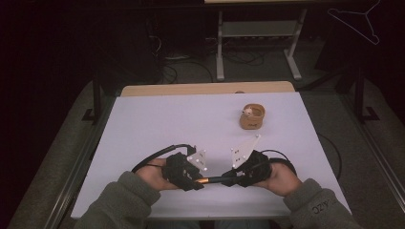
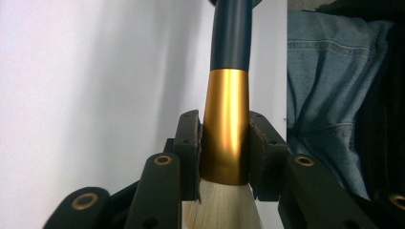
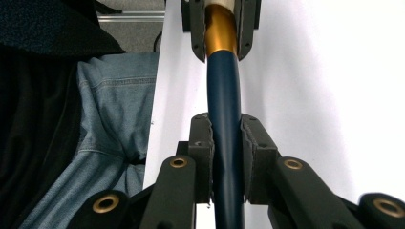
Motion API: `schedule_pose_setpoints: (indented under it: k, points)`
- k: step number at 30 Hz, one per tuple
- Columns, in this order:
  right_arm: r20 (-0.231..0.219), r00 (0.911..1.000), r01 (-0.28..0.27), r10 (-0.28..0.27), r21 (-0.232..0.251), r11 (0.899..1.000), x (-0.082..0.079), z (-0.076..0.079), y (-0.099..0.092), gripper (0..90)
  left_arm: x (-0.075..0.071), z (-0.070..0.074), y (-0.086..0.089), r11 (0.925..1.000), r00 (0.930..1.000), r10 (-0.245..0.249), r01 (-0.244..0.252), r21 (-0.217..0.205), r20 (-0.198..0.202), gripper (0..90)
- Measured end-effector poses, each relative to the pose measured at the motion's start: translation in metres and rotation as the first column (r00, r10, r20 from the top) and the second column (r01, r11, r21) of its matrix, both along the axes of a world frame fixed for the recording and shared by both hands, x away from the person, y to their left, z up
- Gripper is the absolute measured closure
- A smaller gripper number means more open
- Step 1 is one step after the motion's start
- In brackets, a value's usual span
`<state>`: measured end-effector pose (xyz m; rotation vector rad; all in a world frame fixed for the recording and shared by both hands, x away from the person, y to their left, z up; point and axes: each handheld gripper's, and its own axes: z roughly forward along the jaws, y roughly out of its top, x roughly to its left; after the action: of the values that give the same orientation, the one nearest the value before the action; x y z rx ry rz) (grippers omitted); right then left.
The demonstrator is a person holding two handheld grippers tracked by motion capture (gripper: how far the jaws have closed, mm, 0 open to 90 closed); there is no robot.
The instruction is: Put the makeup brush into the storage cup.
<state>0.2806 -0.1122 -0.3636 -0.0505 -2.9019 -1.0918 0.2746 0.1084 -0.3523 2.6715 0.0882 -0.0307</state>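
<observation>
A makeup brush (image 1: 212,180) with a dark blue handle (image 3: 225,105), a gold ferrule (image 2: 225,129) and pale bristles (image 2: 222,207) is held level between both grippers, near the front edge of the white table (image 1: 167,124). My left gripper (image 1: 200,182) (image 2: 224,157) is shut on the gold ferrule, with the bristles lying back between its jaws. Facing it from the right, my right gripper (image 1: 228,179) (image 3: 227,157) is shut on the blue handle. In the right gripper view, the left gripper's pads (image 3: 198,28) clamp the ferrule at the top.
A small round wooden holder (image 1: 252,117) with a pale object inside stands at the back right of the table. The person's jeans (image 2: 325,81) lie just past the table's front edge. Beyond the table are a metal desk frame (image 1: 258,43) and a wire hanger (image 1: 358,21).
</observation>
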Motion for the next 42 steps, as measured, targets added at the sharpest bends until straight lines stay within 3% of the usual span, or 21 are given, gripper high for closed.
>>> schedule_pose_setpoints:
  k: [2, 5, 13, 16, 17, 19, 22, 23, 24, 25, 27, 28, 29, 30, 33, 35, 37, 39, 40, 41, 42]
  points:
    - [0.0, 1.0, -0.003, 0.003, -0.006, 1.0, 0.001, -0.003, 0.001, 75.4, -0.001, 0.001, -0.002, 0.9999, 1.0, -0.004, 0.004, 0.015, 0.008, 69.7]
    - [0.01, 0.9999, -0.008, 0.008, -0.021, 1.0, 0.001, -0.008, 0.007, 66.6, -0.003, 0.004, -0.005, 0.999, 0.9998, -0.018, 0.018, 0.04, 0.011, 70.2]
    - [-0.01, 0.9995, -0.029, 0.029, -0.043, 0.999, -0.001, -0.01, 0.016, 74.0, -0.004, 0.009, -0.01, 0.9981, 0.9992, -0.035, 0.034, 0.051, 0.018, 70.2]
    - [-0.008, 0.9997, -0.023, 0.022, -0.057, 0.998, -0.004, -0.012, 0.017, 74.7, -0.006, 0.007, -0.009, 0.9987, 0.9993, -0.035, 0.034, 0.039, 0.016, 69.5]
    - [-0.005, 0.9998, -0.019, 0.019, -0.053, 0.998, -0.004, -0.013, 0.016, 74.8, -0.005, 0.006, -0.007, 0.9999, 0.9999, -0.012, 0.012, 0.009, 0.008, 68.8]
    - [-0.005, 1.0, -0.001, 0.001, -0.044, 0.999, -0.005, -0.015, 0.013, 74.8, -0.004, 0.005, -0.004, 0.9999, 0.9998, 0.011, -0.011, -0.009, 0.016, 56.6]
    - [0.005, 0.9994, 0.034, -0.034, -0.041, 0.999, -0.005, -0.019, 0.005, 74.9, 0.001, 0.004, 0.015, 0.9921, 0.995, 0.1, -0.1, -0.077, -0.004, 50.6]
    - [0.005, 0.9994, 0.034, -0.034, -0.041, 0.999, -0.005, -0.019, 0.005, 74.9, 0.001, 0.004, 0.015, 0.9921, 0.995, 0.1, -0.1, -0.077, -0.004, 47.7]
    - [-0.005, 0.9989, 0.046, -0.046, -0.035, 0.998, -0.004, -0.02, 0.001, 74.9, 0.003, 0.005, 0.022, 0.9876, 0.9922, 0.123, -0.125, -0.096, -0.019, 47.7]
    - [0.001, 0.997, 0.078, -0.078, -0.023, 0.997, -0.002, -0.02, -0.006, 74.9, 0.004, 0.004, 0.034, 0.9774, 0.9854, 0.166, -0.17, -0.126, -0.035, 45.5]
    - [-0.002, 0.9956, 0.094, -0.094, -0.01, 0.996, -0.001, -0.018, -0.01, 74.9, 0.005, 0.003, 0.04, 0.9731, 0.9823, 0.183, -0.187, -0.135, -0.042, 45.0]
    - [0.011, 0.9912, 0.132, -0.132, 0.023, 0.991, 0.001, -0.013, -0.018, 74.9, 0.005, 0.002, 0.045, 0.9698, 0.9787, 0.198, -0.204, -0.134, -0.052, 44.1]
    - [0.006, 0.9893, 0.146, -0.146, 0.042, 0.988, 0.003, -0.01, -0.021, 74.9, 0.006, -0.001, 0.053, 0.9584, 0.9696, 0.235, -0.243, -0.151, -0.069, 43.7]
    - [0.005, 0.9854, 0.17, -0.17, 0.062, 0.984, 0.003, -0.005, -0.024, 74.9, 0.006, -0.003, 0.055, 0.9525, 0.9656, 0.247, -0.257, -0.163, -0.082, 43.6]
    - [0.013, 0.9745, 0.221, -0.224, 0.123, 0.967, 0.008, 0.005, -0.028, 74.8, 0.007, -0.006, 0.056, 0.9501, 0.9643, 0.249, -0.261, -0.17, -0.09, 43.9]
    - [-0.009, 0.9654, 0.259, -0.261, 0.163, 0.952, 0.008, 0.01, -0.025, 74.8, 0.008, -0.006, 0.048, 0.9436, 0.9646, 0.238, -0.258, -0.208, -0.113, 45.0]
    - [-0.012, 0.9607, 0.275, -0.277, 0.189, 0.943, 0.008, 0.012, -0.019, 74.8, 0.009, -0.004, 0.04, 0.935, 0.9637, 0.237, -0.261, -0.24, -0.122, 46.6]
    - [-0.021, 0.9617, 0.271, -0.273, 0.217, 0.938, 0.009, 0.012, -0.012, 74.8, 0.011, -0.001, 0.035, 0.92, 0.9588, 0.25, -0.279, -0.276, -0.136, 47.8]
    - [-0.021, 0.9617, 0.271, -0.273, 0.217, 0.938, 0.009, 0.012, -0.012, 74.8, 0.011, -0.001, 0.035, 0.92, 0.9588, 0.25, -0.279, -0.276, -0.136, 47.8]
    - [-0.029, 0.9631, 0.267, -0.268, 0.227, 0.937, 0.01, 0.01, -0.006, 74.7, 0.013, 0.003, 0.032, 0.899, 0.952, 0.27, -0.303, -0.316, -0.143, 48.0]
    - [-0.028, 0.964, 0.264, -0.264, 0.229, 0.937, 0.01, 0.009, -0.004, 74.7, 0.015, 0.005, 0.032, 0.8875, 0.9482, 0.283, -0.316, -0.335, -0.144, 48.5]
